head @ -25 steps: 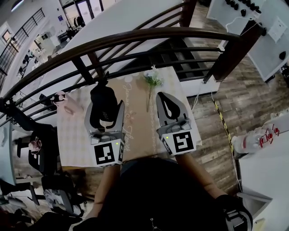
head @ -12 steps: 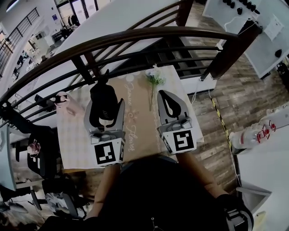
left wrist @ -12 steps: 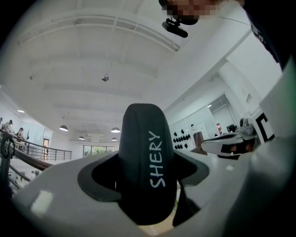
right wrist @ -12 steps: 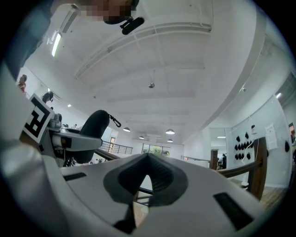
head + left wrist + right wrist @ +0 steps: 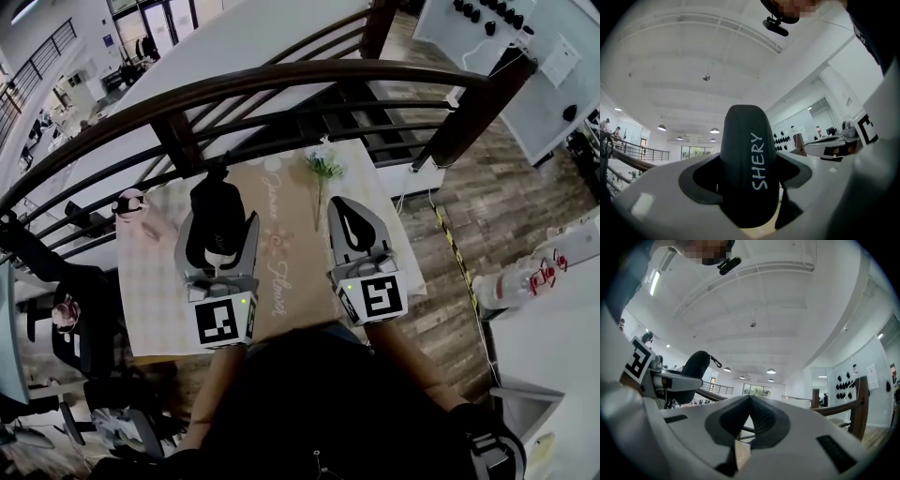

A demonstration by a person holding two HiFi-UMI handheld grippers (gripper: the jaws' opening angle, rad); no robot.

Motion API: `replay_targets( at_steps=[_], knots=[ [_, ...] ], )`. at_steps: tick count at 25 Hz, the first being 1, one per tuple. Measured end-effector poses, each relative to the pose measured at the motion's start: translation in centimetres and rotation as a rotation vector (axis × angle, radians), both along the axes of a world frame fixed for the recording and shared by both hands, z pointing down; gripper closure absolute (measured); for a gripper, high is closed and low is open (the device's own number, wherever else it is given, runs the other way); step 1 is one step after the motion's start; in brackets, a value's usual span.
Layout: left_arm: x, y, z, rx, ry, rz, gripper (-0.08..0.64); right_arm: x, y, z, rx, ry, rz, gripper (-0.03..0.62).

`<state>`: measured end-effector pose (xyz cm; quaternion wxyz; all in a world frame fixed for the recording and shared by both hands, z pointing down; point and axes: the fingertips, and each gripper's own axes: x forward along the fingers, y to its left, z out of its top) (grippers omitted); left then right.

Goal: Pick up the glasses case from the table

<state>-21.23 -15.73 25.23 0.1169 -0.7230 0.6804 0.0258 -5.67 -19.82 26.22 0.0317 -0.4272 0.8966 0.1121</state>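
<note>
**Case gripped on the left, lift under way**

Glasses case (image 5: 215, 212) sits upright between the fingers of your left gripper (image 5: 220, 232). It is black, with a clip at its top end, and it stands at 12 o'clock from that gripper's marker cube. In the left gripper view the fingers press on both sides of its lower half, the white lettering faces the camera, and the rounded end points up at the ceiling. That upward tilt suggests the case is already off the table (image 5: 150, 281), though no view shows the gap beneath it.

Your right gripper (image 5: 348, 208) is at 3 o'clock from the left one. Its fingers are drawn together until the tips meet, and they hold nothing. A flower sprig (image 5: 322, 167) lies on the table at 1 o'clock from the case. A small pink object (image 5: 130, 202) sits at 9 o'clock, near the table's edge. The dark wooden railing (image 5: 281, 80) curves past at 12 o'clock.

The pick-up looks close to finished. For the next move, keep a firm squeeze on the case and raise it straight up so it stays well short of the railing. The smooth rounded shell could slide if you loosen your grip.
</note>
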Motion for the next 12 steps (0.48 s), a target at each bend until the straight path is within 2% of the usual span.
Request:
replay_targets(
  at_steps=[12],
  knots=[
    [-0.9,0.2,0.7,-0.019,0.013,0.026,0.206,-1.4,0.4,0.3,-0.014,0.019,0.002,0.583]
  ],
)
